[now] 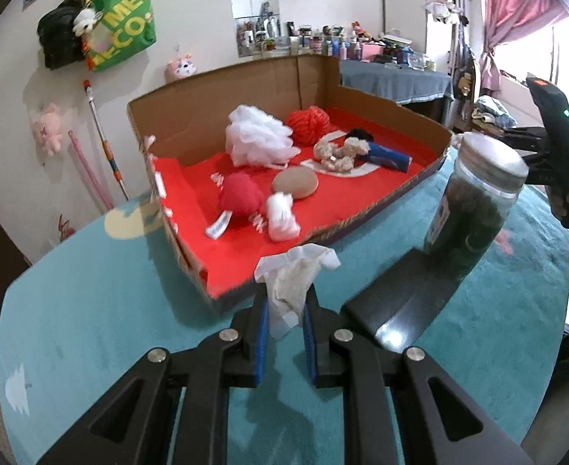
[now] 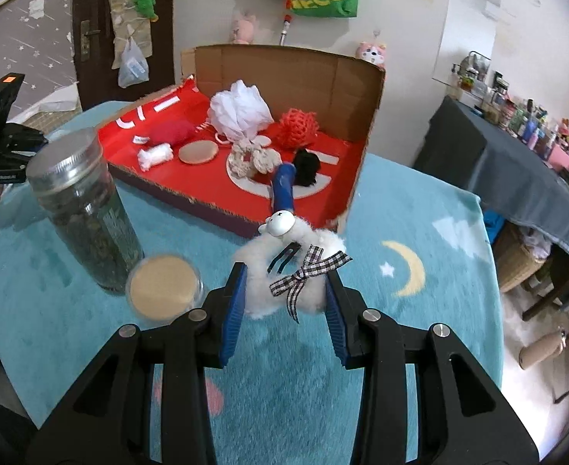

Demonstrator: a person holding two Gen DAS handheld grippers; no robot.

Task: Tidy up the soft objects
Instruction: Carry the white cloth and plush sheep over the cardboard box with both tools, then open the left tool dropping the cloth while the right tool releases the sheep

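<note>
My left gripper [image 1: 286, 298] is shut on a small white sock [image 1: 294, 283] and holds it just in front of the near edge of a cardboard box [image 1: 245, 89] with a red floor. My right gripper [image 2: 284, 290] is shut on a fluffy white sheep toy [image 2: 284, 267] with a checked bow, above the teal cloth near the box [image 2: 292, 73]. In the box lie a white mesh puff [image 1: 257, 137], a red yarn ball [image 1: 307, 124], a red plush [image 1: 241, 195], a beige round pad [image 1: 296, 182], a beige scrunchie [image 1: 336, 153] and a blue roll [image 1: 387, 157].
A glass jar [image 1: 474, 201] with dark contents and a metal lid stands on the teal table cloth [image 1: 90, 310] right of the box; it also shows in the right wrist view [image 2: 85, 209]. A round lidded dish [image 2: 163, 288] sits beside it. A dark flat object [image 1: 400, 306] lies near my left gripper.
</note>
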